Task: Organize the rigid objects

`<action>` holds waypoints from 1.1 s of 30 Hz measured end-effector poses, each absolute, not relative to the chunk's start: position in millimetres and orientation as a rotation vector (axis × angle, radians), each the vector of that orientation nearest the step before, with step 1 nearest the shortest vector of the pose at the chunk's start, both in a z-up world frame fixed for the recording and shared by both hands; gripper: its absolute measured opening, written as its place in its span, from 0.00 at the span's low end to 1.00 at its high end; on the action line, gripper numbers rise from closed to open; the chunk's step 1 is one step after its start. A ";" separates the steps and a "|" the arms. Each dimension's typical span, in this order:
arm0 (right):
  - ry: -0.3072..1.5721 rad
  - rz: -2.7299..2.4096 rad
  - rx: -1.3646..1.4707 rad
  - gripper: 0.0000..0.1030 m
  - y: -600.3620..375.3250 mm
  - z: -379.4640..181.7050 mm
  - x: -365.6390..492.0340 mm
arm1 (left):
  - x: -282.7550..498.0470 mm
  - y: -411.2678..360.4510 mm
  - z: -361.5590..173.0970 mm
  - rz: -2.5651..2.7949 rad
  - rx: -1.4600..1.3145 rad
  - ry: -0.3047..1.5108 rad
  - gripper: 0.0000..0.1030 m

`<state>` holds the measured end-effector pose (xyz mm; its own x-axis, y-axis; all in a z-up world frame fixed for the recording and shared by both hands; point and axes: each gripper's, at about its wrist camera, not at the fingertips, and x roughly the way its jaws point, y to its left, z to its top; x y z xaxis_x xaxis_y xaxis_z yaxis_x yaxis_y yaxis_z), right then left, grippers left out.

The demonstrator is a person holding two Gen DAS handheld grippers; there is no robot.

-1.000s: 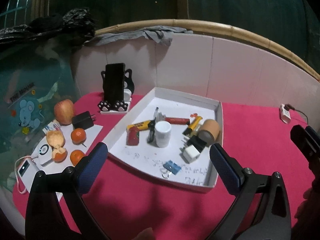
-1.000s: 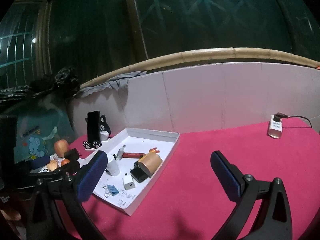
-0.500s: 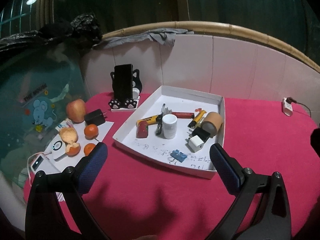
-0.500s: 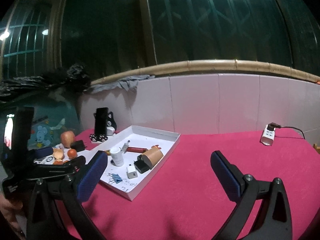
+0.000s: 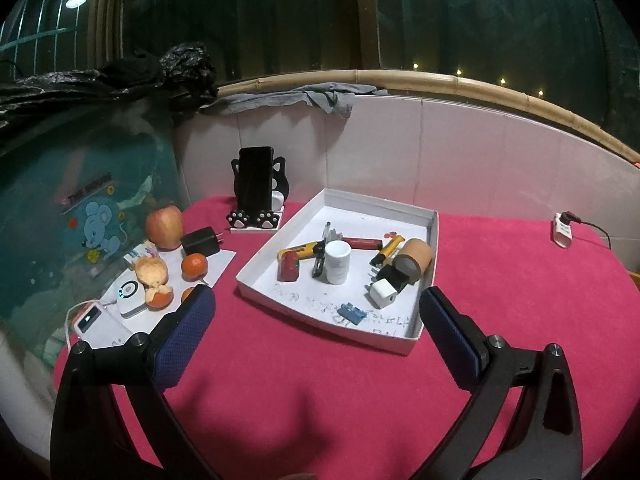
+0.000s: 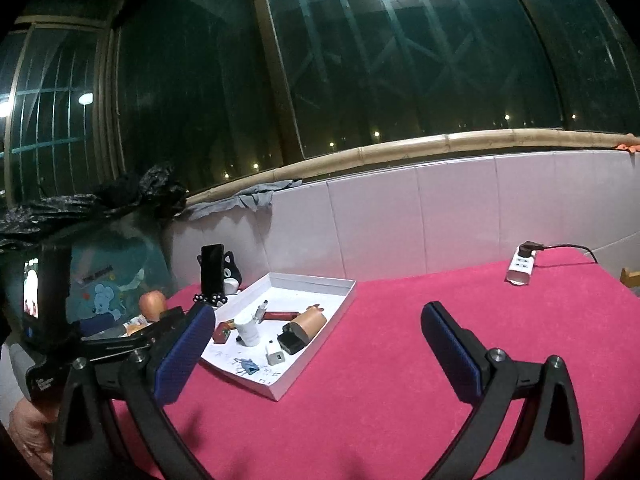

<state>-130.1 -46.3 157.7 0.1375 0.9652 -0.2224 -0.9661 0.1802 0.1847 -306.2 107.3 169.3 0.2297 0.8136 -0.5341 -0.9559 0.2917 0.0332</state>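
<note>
A white tray (image 5: 434, 224) (image 6: 316, 350) rests on the red tablecloth and holds several small items: a white cup (image 5: 337, 261) (image 6: 247, 330), a brown cardboard roll (image 5: 415, 261) (image 6: 310, 322), a white charger cube (image 5: 383, 294) (image 6: 275, 355), a blue clip (image 5: 352, 313), a red can (image 5: 289, 268) and a yellow tool (image 5: 298, 248). My left gripper (image 5: 316, 322) hangs open above the cloth, short of the tray's near edge, with nothing between its fingers. My right gripper (image 6: 318, 338) is open too, over bare cloth right of the tray.
Left of the tray lie an apple (image 5: 165, 227), oranges (image 5: 194, 266), a black charger (image 5: 201, 241), a phone on a cat stand (image 5: 256, 190) and white gadgets (image 5: 129, 298). A power strip (image 6: 521, 266) with a cable sits at the far right. A tiled wall (image 5: 460, 160) bounds the back.
Both grippers have pulled back and risen, so the tray looks smaller and farther away. Nothing in the tray has moved; both grippers stayed open.
</note>
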 end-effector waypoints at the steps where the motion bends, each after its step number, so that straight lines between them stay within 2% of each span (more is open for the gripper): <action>1: 0.316 1.400 -0.007 1.00 -47.7 157.6 -131.4 | -306.3 104.2 169.6 1.243 -0.330 0.508 1.00; 33: 0.255 1.370 -0.002 1.00 -84.6 161.4 -135.6 | -326.2 66.3 181.8 1.263 -0.331 0.471 1.00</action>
